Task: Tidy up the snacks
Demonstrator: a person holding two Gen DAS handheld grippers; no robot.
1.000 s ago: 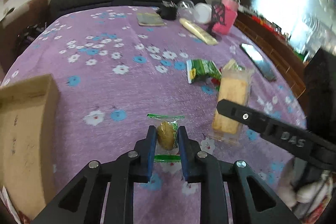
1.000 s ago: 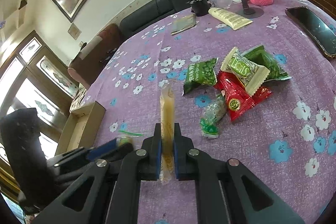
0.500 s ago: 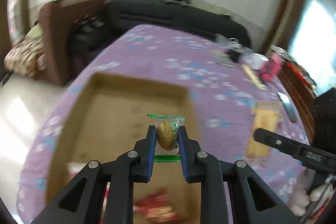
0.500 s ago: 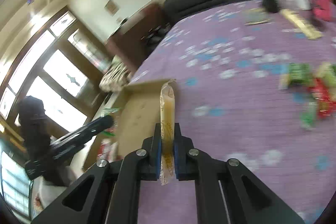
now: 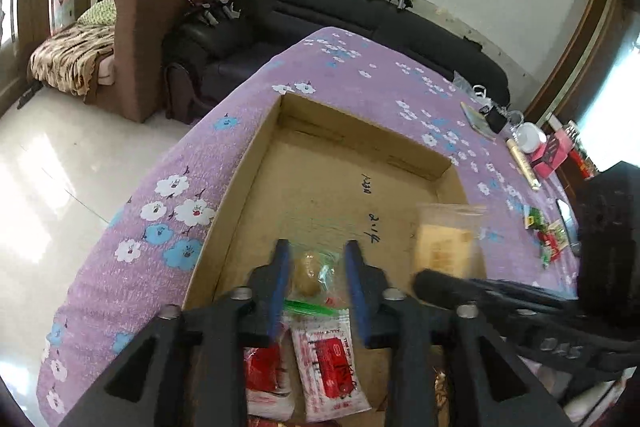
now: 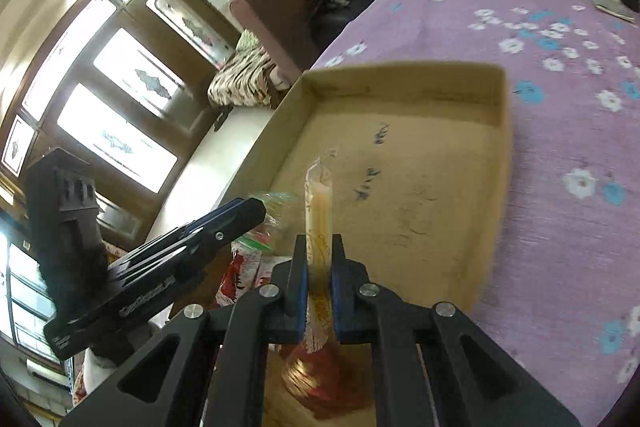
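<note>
My left gripper (image 5: 316, 269) hangs over the near end of the open cardboard box (image 5: 244, 175), and its jaws are opening. Between them is a small brown snack in a clear, green-edged wrapper (image 5: 307, 273); the pads stand apart from it. Beside it, my right gripper (image 6: 319, 267) is shut on a flat pack of pale biscuits (image 6: 319, 211), seen edge-on over the box floor. That biscuit pack (image 5: 444, 239) also shows in the left wrist view, on the right. Red-and-white packets (image 5: 332, 359) lie in the box under the left gripper.
The box sits at the edge of a purple floral tablecloth (image 5: 168, 227), with floor beyond. Loose green and red snacks (image 5: 546, 239), a phone (image 5: 565, 213), a tube (image 5: 524, 165) and a pink bottle (image 5: 554, 155) are at the table's far right. A dark sofa (image 5: 400, 23) stands behind.
Both grippers have swung from the snack pile to over the cardboard box. The left jaws, shut on the small snack before, have parted. The right still grips the biscuit pack.
</note>
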